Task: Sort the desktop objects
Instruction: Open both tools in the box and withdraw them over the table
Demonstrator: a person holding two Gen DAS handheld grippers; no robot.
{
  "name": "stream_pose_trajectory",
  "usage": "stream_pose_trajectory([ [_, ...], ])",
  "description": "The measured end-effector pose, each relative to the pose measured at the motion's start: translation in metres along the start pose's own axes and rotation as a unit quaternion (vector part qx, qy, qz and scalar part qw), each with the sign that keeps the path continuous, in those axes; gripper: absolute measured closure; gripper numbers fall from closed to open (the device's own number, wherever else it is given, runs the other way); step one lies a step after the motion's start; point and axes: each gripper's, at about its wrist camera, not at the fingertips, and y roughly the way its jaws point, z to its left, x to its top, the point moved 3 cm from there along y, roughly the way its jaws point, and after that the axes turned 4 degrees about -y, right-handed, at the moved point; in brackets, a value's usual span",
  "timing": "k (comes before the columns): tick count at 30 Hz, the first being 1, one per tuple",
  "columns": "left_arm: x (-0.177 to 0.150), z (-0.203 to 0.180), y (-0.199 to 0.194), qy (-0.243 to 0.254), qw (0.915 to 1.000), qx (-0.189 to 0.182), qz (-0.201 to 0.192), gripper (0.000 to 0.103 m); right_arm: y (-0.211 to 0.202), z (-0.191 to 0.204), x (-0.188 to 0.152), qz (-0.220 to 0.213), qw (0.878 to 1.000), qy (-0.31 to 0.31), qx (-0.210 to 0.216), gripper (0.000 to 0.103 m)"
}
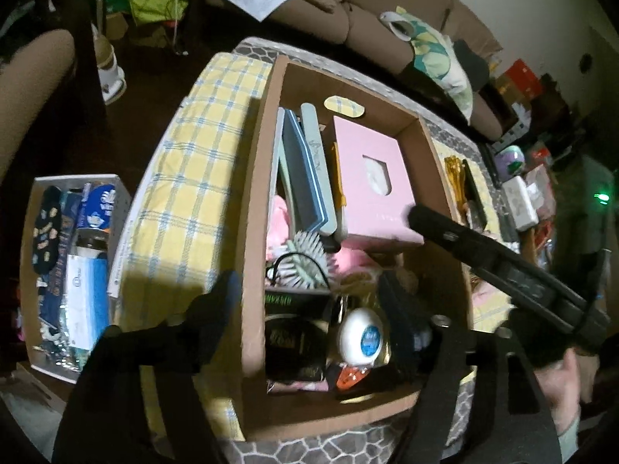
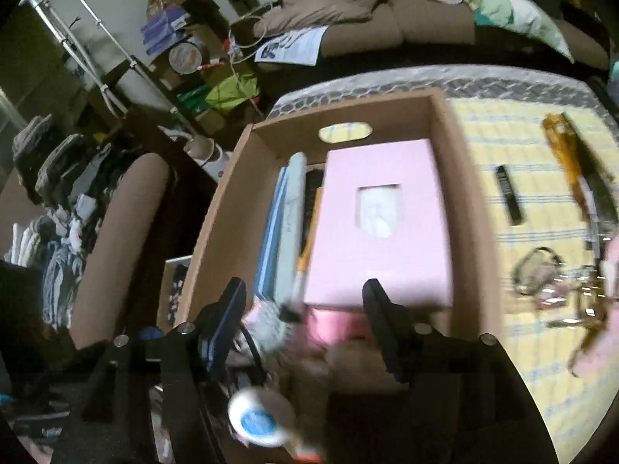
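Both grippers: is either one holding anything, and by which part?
Nothing is held. The left gripper and right gripper both stand open above the cardboard box.

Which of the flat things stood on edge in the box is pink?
The pink photo album, rightmost in the cardboard box, with a window in its cover; the slim cases beside it are blue and pale green.

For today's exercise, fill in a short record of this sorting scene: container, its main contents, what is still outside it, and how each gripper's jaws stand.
container: cardboard box on yellow checked cloth
contents: pink box, hairbrush, white round case
outside: black remote on the cloth
left gripper: jaws open, nothing held
right gripper: jaws open, nothing held
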Motion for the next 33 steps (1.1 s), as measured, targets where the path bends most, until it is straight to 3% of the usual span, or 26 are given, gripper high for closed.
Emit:
stream_pose_trajectory([
  [3,-0.014,-0.003,-0.01,0.006,0.9998,0.018,-0.011,0.016,-0.021,-0.004,-0.011,-0.007,1.0,-0.022,-0.019,0.012],
  [4,-0.018,-0.003,-0.012,0.008,0.9996,0.022,-0.013,0.006,-0.029,-0.007,-0.017,-0.011,0.999,-0.03,-0.027,0.01],
  [6,-0.031,-0.007,-0.019,0.014,0.9993,0.028,-0.019,0.0,-0.044,-0.011,-0.03,-0.024,0.997,-0.049,-0.046,0.0],
  [10,-0.054,-0.018,-0.031,0.021,0.9988,0.037,-0.023,0.0,-0.06,-0.019,-0.056,-0.017,0.994,-0.076,-0.08,0.0],
  [23,-0.117,-0.061,-0.062,0.058,0.9946,0.075,-0.043,0.0,-0.128,-0.03,-0.117,-0.036,0.993,-0.062,-0.093,0.0],
  [33,-0.151,-0.115,-0.066,0.084,0.9927,0.069,-0.052,0.0,-0.172,-0.064,-0.146,-0.053,0.993,-0.04,-0.095,0.0],
])
